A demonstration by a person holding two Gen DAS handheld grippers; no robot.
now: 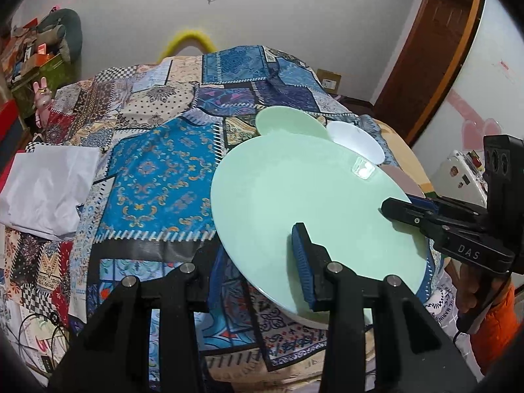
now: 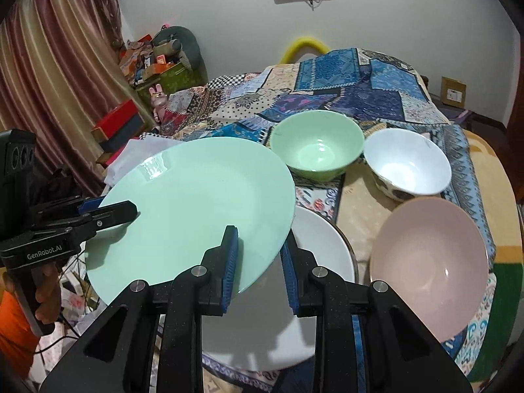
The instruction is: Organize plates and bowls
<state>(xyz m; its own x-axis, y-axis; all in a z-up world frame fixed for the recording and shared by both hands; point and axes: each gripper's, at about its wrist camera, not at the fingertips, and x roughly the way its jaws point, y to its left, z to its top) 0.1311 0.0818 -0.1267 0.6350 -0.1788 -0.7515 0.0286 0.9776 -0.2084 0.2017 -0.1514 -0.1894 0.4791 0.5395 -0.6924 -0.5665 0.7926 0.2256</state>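
Between the clamped pads of both the right gripper (image 2: 258,262) and the left gripper (image 1: 262,262), each nipping an opposite rim, a mint-green plate (image 2: 196,209) hangs tilted above a white plate (image 2: 314,245) on the patchwork cloth (image 1: 157,170), near the green bowl (image 2: 316,145), white bowl (image 2: 407,163) and pink bowl (image 2: 432,262).

The right gripper (image 1: 398,208) carries the letters "DAS" in pale print on its black body, seen from the left wrist view. The left gripper (image 2: 108,211) bears "GenRobot.AI" in white on its black body, seen from the right wrist view. Lettering on the cloth at the table's near edge is too small to read
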